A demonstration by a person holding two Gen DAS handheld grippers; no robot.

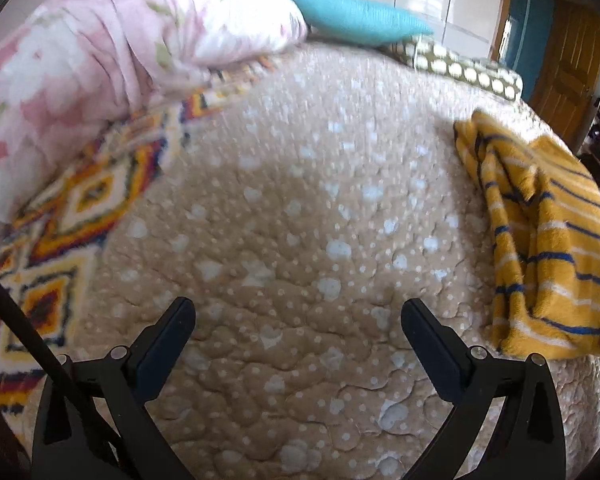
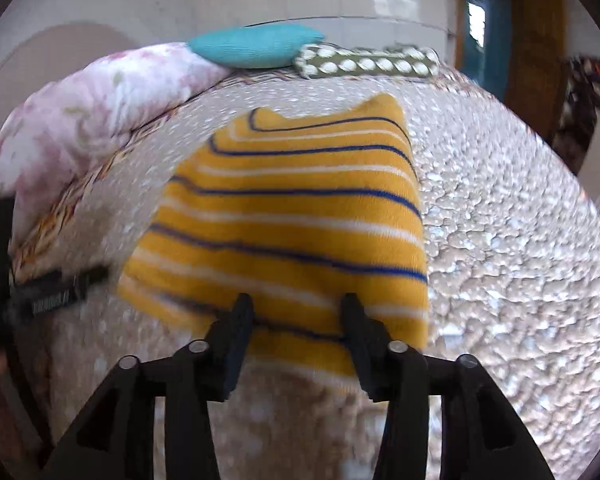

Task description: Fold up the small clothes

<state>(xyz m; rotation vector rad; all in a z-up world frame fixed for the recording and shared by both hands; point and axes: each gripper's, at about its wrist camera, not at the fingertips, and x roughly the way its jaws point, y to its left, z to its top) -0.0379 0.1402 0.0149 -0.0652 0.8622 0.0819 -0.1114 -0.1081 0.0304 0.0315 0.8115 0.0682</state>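
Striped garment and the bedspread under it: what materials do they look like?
Striped garment: looks like a soft fleece or brushed knit, matte; fuzzy nap shows along its edges in the left wrist view. Bedspread: seems quilted cotton-like cloth, matte; puckered stitched cells with pale dots.

Beige dotted quilted bed [image 1: 284, 216] under yellow striped garment [image 2: 292, 216], pink floral duvet [image 1: 92, 64], teal cushion [image 1: 356, 16], spotted pillow [image 2: 364, 65].
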